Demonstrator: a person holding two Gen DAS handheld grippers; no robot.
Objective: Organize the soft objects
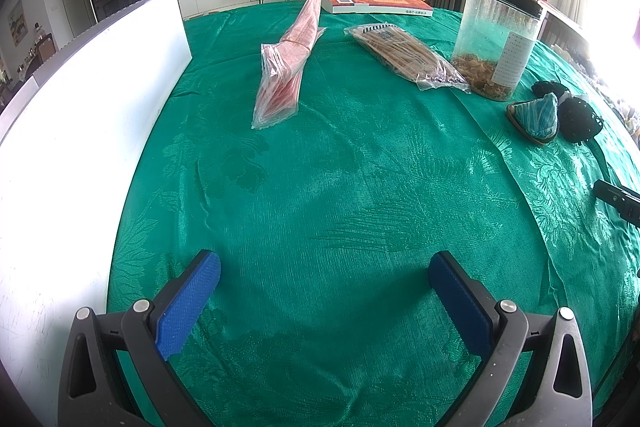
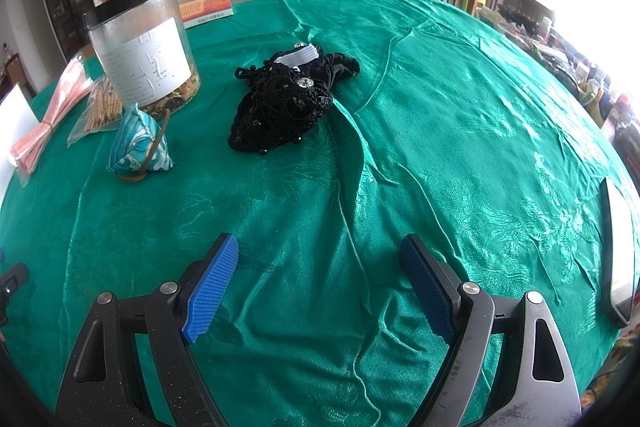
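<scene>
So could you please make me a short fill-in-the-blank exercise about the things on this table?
1. The table is covered with a ____ cloth.
2. The clear jar has a ____ lid.
3. The black lace pouch lies to the ____ of the small blue pouch in the right wrist view.
4. The right tongs are ____, with nothing between them.

Missing words: green; black; right; open
</scene>
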